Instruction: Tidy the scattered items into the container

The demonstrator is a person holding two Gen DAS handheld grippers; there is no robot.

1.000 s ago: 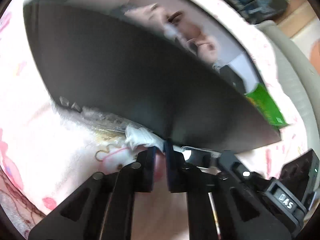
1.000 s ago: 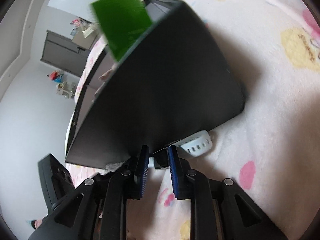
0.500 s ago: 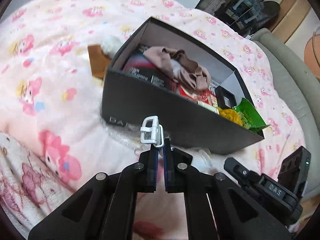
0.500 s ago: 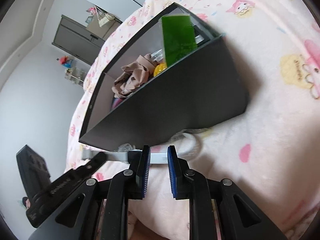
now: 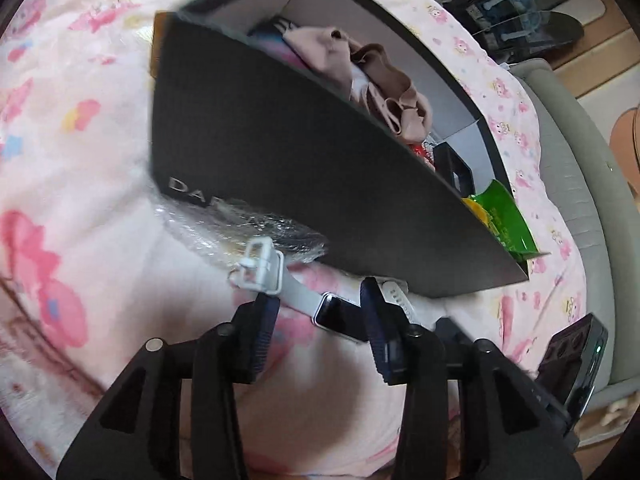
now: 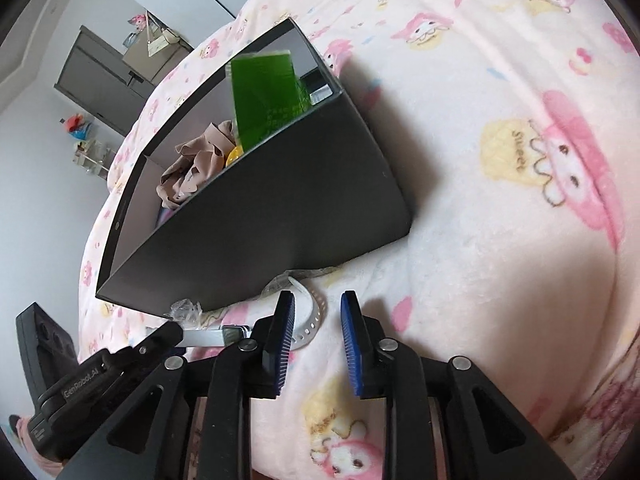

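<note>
A white smartwatch (image 5: 340,316) lies on the pink blanket in front of the black box (image 5: 304,184). It sits between the fingers of my left gripper (image 5: 318,304), whose jaws are opening; the pads do not press on it. Its buckle end (image 5: 260,264) points toward the box. In the right wrist view the perforated strap end (image 6: 314,318) lies beside the left finger of my right gripper (image 6: 317,304), whose jaws are also opening and grip nothing. The box (image 6: 256,208) holds beige cloth (image 5: 384,92), a green packet (image 6: 268,96) and other items.
Crinkled clear plastic (image 5: 240,232) lies against the box's near wall. The left gripper's black housing (image 6: 80,376) shows at the right view's lower left. A grey bed edge (image 5: 568,184) runs along the right, with floor and furniture beyond. Soft blanket (image 6: 500,220) spreads right of the box.
The left gripper, shut on the watch's strap half a second ago, has spread its jaws, and the watch now lies between them. The right jaws have widened too. Both cameras stand back from the box.
</note>
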